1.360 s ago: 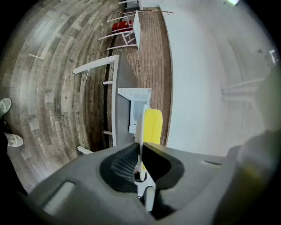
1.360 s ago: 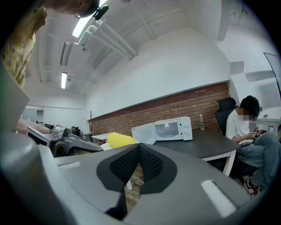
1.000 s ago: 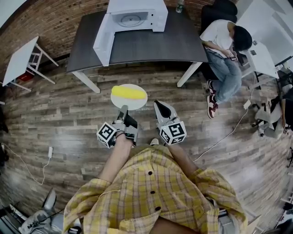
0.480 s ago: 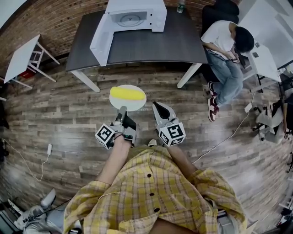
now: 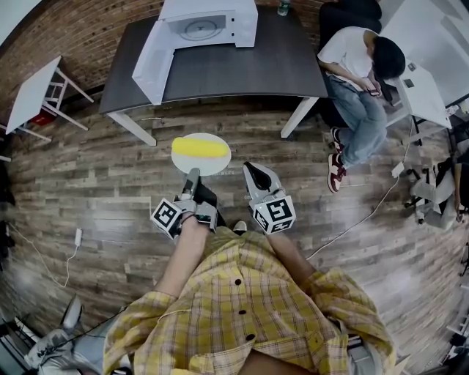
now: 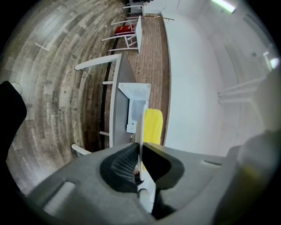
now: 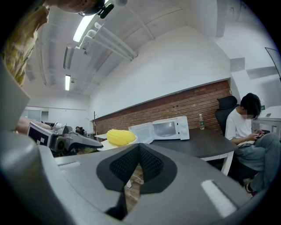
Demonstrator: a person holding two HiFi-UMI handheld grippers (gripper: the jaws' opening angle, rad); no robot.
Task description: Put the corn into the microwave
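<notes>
While left gripper [image 5: 193, 176] pinches plate [image 5: 211, 163] (corn [image 5: 198, 149] aboard), right gripper [image 5: 250, 169] closed.

microwave [image 5: 245, 22]: back cut by frame edge | plate [image 5: 213, 164]: near rim behind left gripper [image 5: 193, 176]

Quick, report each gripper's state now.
Left gripper: closed on the plate at its rim, corn on it.
Right gripper: closed, empty.

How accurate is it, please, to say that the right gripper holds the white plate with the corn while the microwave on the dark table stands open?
One slip: it is the left gripper that holds the white plate with the corn, as the left gripper view shows, jaws shut on the rim. The microwave on the dark table does stand open.
</notes>
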